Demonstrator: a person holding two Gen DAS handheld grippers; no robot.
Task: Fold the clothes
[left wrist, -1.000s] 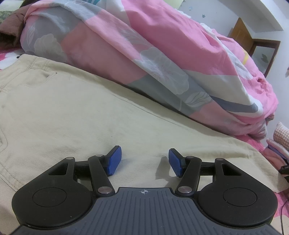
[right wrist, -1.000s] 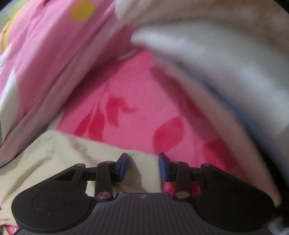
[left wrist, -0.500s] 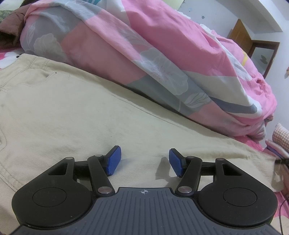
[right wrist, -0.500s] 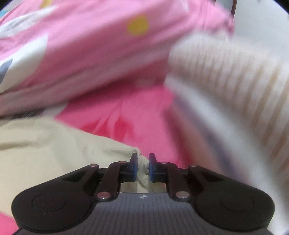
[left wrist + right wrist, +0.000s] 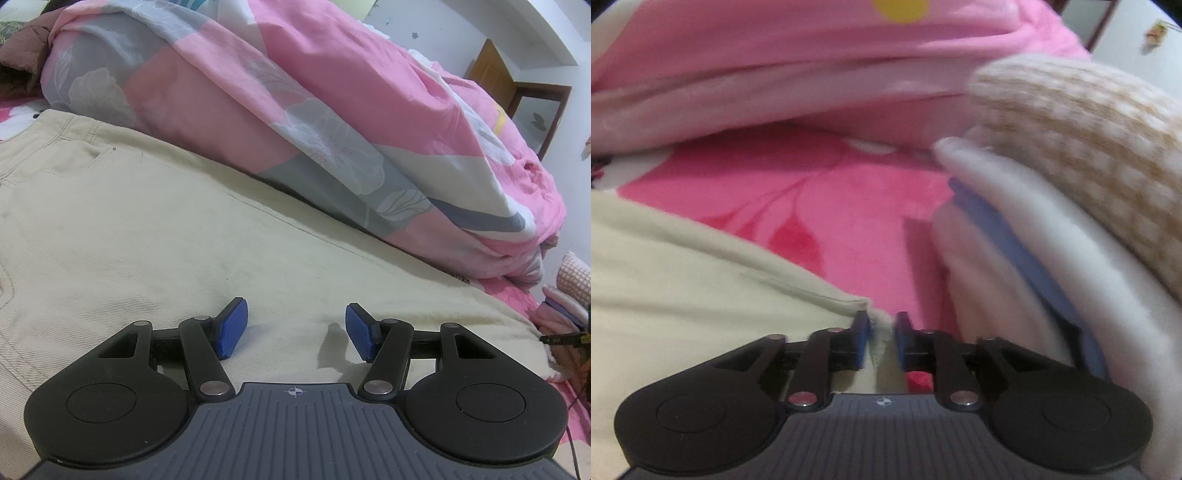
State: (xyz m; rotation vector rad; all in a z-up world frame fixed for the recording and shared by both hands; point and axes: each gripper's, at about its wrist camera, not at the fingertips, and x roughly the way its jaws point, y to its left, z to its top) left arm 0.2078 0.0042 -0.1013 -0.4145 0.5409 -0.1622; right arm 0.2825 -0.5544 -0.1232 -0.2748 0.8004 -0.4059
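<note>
Beige trousers [image 5: 155, 229] lie spread flat on the bed, waistband and pocket at the far left. My left gripper [image 5: 295, 328] is open and empty, its blue pads resting low over the trouser fabric. In the right wrist view the trousers [image 5: 683, 266] fill the lower left. My right gripper [image 5: 881, 336] is shut on the hem corner of the trousers, with cream fabric pinched between its blue pads.
A rolled pink, grey and white floral duvet [image 5: 332, 118] lies along the far side of the trousers. A stack of folded clothes with a knit top [image 5: 1089, 155] sits close on the right. The bedsheet [image 5: 831, 206] is bright pink. A wooden chair [image 5: 517, 85] stands by the wall.
My right gripper closed on the trouser hem corner and its view swung toward the folded stack. My left gripper stayed open and nearly still over the trousers.
</note>
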